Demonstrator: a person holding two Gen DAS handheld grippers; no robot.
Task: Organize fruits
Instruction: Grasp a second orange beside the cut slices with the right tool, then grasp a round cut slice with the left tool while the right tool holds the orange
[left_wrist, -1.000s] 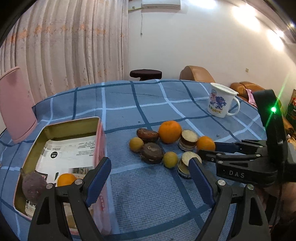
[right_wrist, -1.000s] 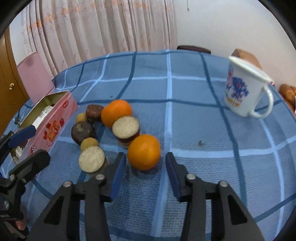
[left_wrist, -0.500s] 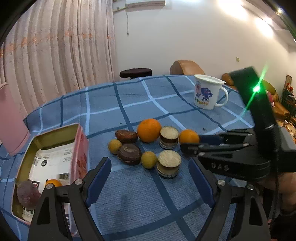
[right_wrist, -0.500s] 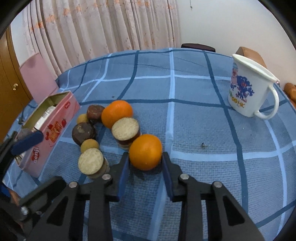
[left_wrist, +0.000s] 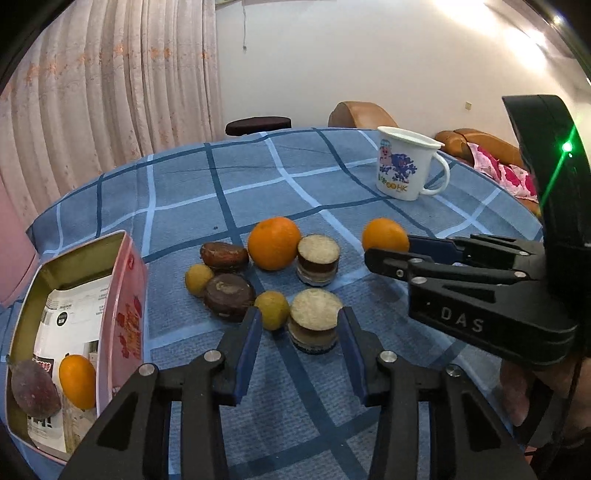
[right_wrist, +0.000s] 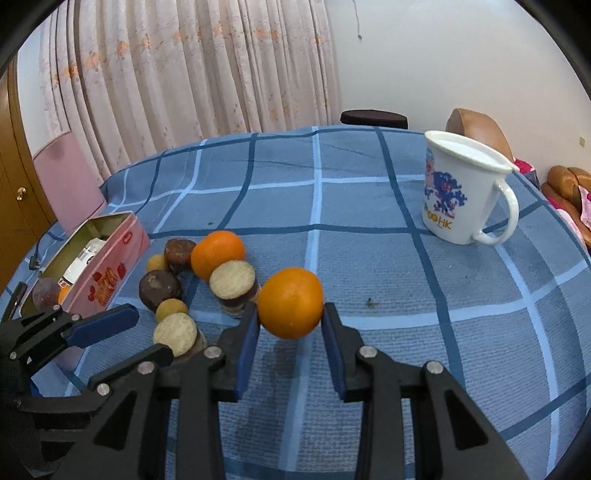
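My right gripper (right_wrist: 290, 314) is shut on an orange (right_wrist: 290, 302) and holds it just above the blue checked cloth; its shadow lies underneath. In the left wrist view that orange (left_wrist: 384, 236) sits at the tip of the right gripper (left_wrist: 388, 247). My left gripper (left_wrist: 299, 317) is closing around a halved fruit with a pale cut face (left_wrist: 314, 325), with a small yellow fruit (left_wrist: 272, 309) by its left pad. The pads do not visibly press on it. An open pink tin (left_wrist: 125, 317) at the left holds a small orange fruit (left_wrist: 75, 380) and a dark purple fruit (left_wrist: 35, 391).
More fruit lies in a cluster: a large orange (left_wrist: 274, 243), two brown fruits (left_wrist: 224, 255), a yellow one (left_wrist: 198, 279) and a second halved fruit (left_wrist: 318, 258). A white printed mug (left_wrist: 402, 166) stands at the far right. A pink chair back (right_wrist: 62, 184) rises behind the tin.
The right gripper's pads closed on the orange and raised it off the cloth. The left gripper moved forward to the near halved fruit and its jaws narrowed.
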